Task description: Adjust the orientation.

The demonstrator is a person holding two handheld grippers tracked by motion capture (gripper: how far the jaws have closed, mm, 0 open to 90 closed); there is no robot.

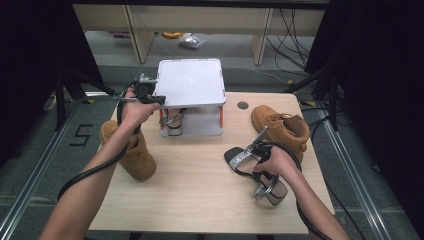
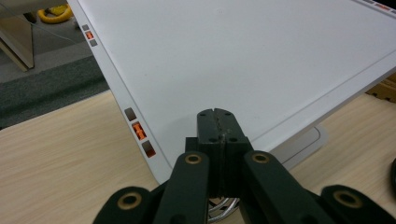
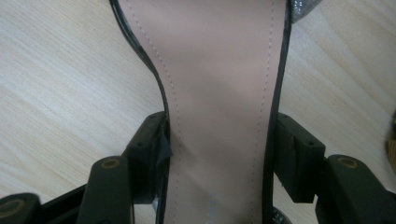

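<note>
Both forearms are bare, with no sleeve showing. The left gripper (image 2: 218, 122) has matte black jaws made of flat linked bars, each joint pinned by a brass-coloured ring, and small dark screws sit in the pad blocks at its tip. Below those bars a bit of shiny metal shows, perhaps a spring. The right gripper (image 3: 219, 154) has the same black bars, brass rings and squared pad blocks. A thick black cable trails back from each gripper, and silver-grey metal plates sit on top.
</note>
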